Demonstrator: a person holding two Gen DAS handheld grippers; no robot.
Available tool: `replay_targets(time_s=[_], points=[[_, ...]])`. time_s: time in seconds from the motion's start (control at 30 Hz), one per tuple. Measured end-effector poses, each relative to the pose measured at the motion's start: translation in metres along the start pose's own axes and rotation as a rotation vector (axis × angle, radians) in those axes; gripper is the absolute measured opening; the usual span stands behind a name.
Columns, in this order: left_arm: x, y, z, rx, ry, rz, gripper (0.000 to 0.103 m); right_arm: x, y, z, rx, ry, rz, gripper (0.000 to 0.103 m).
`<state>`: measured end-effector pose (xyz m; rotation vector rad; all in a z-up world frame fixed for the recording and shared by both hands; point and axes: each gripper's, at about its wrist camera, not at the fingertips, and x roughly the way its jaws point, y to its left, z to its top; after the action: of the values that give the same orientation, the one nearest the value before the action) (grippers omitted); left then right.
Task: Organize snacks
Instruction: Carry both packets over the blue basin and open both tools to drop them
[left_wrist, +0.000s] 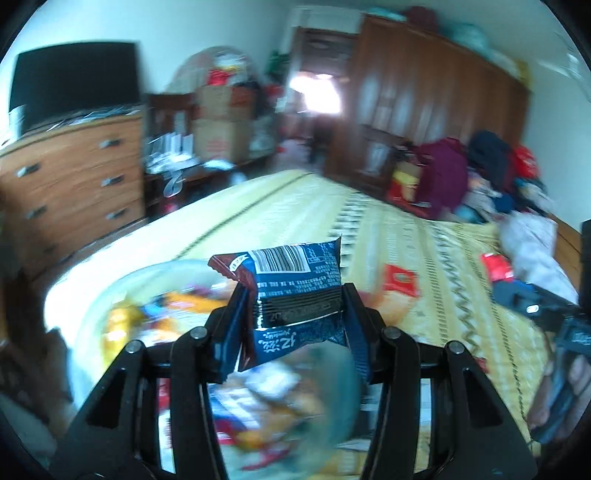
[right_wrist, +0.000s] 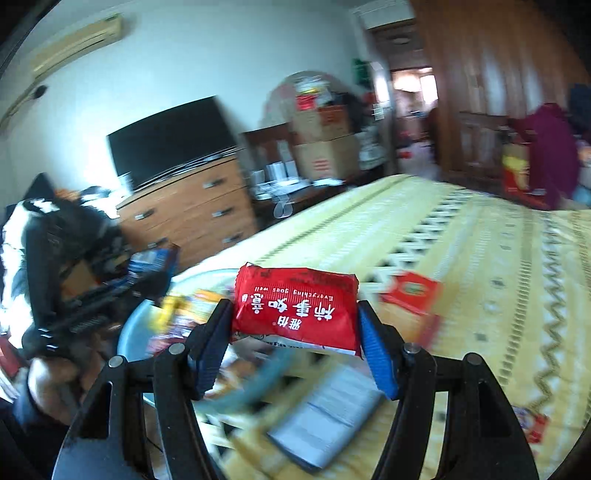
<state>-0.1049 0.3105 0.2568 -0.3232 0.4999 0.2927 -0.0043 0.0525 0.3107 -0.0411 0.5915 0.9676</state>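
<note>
A dark blue snack packet (left_wrist: 295, 291) is clamped upright in the left hand-held gripper (left_wrist: 293, 321), lifted above a pale bowl (left_wrist: 96, 295) already holding mixed snacks, likely its destination. The right hand-held gripper (right_wrist: 295, 325) pinches a red snack packet (right_wrist: 297, 308) by its sides, just right of that bowl (right_wrist: 136, 338). Another red packet (right_wrist: 413, 291) lies loose on the yellow bed (right_wrist: 480, 258).

The right claw (right_wrist: 295, 325) is clamping a red snack packet (right_wrist: 297, 308) between its blue pads, holding it above a blurred bowl (right_wrist: 136, 336) of snacks sitting on the yellow patterned bed (right_wrist: 461, 258).
</note>
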Motion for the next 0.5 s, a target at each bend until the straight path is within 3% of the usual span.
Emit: replay_targets(time_s=[0.1,0.23,0.5], points=[[0.007,0.034,-0.008,-0.058,0.033,0.056,0.050,0.036,0.036,0.011,-0.010,0.038,0.082,0.070],[0.018,0.051,-0.023,-0.079,0.075,0.085,0.050,0.075,0.077,0.011,-0.045,0.086,0.143,0.070],[0.025,0.060,-0.036,-0.075,0.112,0.088,0.050,0.111,0.110,-0.014,-0.075,0.167,0.179,0.071]])
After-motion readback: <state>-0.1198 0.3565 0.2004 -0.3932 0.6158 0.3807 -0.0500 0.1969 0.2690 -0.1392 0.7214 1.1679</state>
